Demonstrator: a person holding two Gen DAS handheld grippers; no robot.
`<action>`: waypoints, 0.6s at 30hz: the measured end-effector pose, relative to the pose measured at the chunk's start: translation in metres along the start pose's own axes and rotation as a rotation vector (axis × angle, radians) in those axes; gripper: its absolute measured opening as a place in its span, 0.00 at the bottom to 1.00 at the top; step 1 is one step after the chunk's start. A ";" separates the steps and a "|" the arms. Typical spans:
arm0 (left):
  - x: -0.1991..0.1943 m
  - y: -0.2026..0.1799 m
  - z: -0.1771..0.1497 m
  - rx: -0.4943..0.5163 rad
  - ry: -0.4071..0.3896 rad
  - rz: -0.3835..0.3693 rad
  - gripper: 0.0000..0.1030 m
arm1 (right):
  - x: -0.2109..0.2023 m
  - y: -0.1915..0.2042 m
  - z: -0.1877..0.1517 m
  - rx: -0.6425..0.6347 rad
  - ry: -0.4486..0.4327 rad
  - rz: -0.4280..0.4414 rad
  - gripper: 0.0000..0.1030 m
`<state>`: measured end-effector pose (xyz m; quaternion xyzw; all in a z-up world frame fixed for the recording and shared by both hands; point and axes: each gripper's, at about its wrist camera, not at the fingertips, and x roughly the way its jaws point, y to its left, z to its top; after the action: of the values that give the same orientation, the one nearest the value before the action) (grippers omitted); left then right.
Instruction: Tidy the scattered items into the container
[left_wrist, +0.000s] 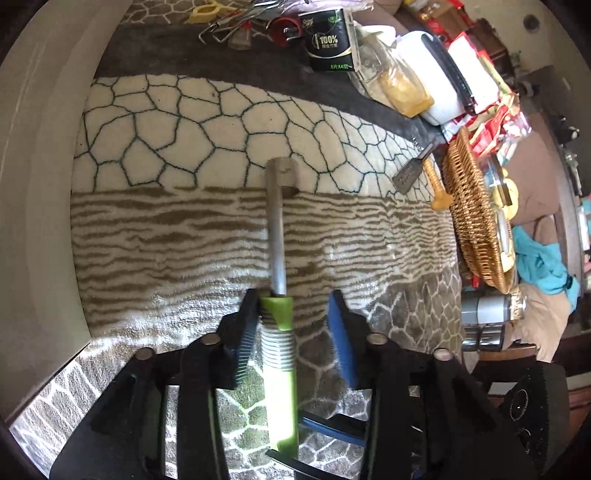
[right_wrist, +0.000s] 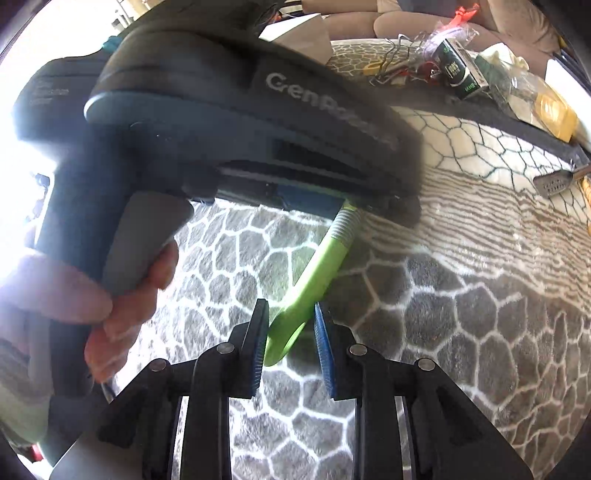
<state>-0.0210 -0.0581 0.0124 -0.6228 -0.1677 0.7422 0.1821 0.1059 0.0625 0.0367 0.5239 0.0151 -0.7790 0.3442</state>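
Observation:
A tool with a green handle (left_wrist: 280, 398), a grey ribbed collar and a long metal shaft ending in a socket head (left_wrist: 282, 173) lies on the patterned rug. My left gripper (left_wrist: 293, 306) is open, its jaws on either side of the handle's collar. In the right wrist view my right gripper (right_wrist: 290, 321) is open, its jaws around the looped end of the green handle (right_wrist: 295, 314). The left gripper's body (right_wrist: 221, 122), held by a hand, fills that view's upper left. A wicker basket (left_wrist: 472, 221) stands at the rug's right edge.
A metal brush with a yellow handle (left_wrist: 417, 173) lies near the basket. At the far edge sit a black tissue pack (left_wrist: 328, 44), wire clips, a red item and yellow scissors. White and yellow packages (left_wrist: 424, 85) crowd the upper right. A pale wall (left_wrist: 37, 184) bounds the left.

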 end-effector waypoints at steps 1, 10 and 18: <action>-0.001 0.003 -0.001 -0.018 -0.003 -0.015 0.16 | 0.000 -0.002 -0.002 0.000 0.005 0.007 0.25; 0.000 0.011 -0.005 -0.074 0.026 -0.124 0.36 | -0.019 -0.014 -0.013 0.009 -0.045 0.107 0.25; 0.006 0.004 -0.008 -0.060 0.024 -0.109 0.16 | -0.034 -0.026 -0.018 0.068 -0.077 0.150 0.17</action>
<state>-0.0147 -0.0585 0.0043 -0.6267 -0.2212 0.7183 0.2057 0.1138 0.1073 0.0480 0.5046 -0.0638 -0.7707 0.3839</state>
